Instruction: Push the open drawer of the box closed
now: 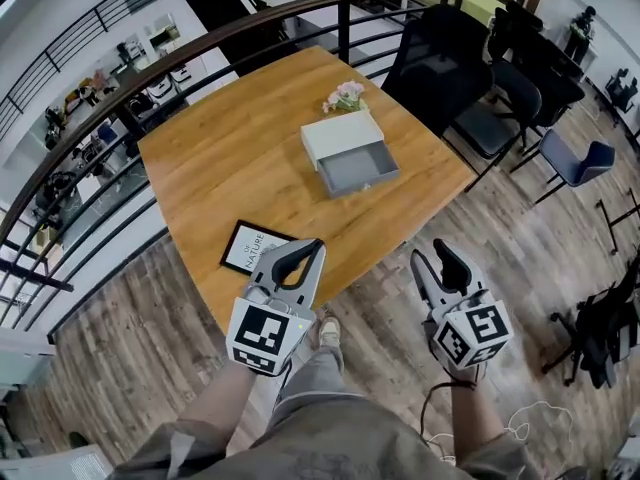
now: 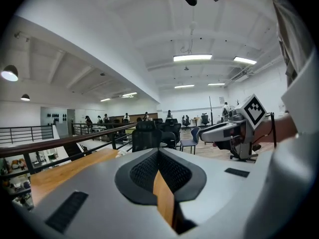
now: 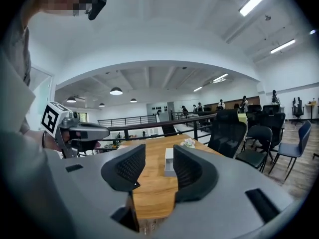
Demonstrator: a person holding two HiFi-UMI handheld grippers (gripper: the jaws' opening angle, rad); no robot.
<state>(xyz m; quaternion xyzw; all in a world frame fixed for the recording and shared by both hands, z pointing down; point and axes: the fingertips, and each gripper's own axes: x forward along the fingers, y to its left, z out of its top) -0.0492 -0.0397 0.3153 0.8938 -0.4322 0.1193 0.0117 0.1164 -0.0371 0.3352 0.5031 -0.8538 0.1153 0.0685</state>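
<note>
The drawer [image 1: 358, 168] of the box [image 1: 342, 135] stood open toward the near side, far beyond and between the closed, empty left tool [image 1: 303, 254] and the parted, empty right tool [image 1: 433, 257].

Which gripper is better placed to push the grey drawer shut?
Probably the right gripper: the white box shows straight ahead between its open jaws, and the grey drawer opens toward its side. The shut left gripper stands further off that line.
</note>
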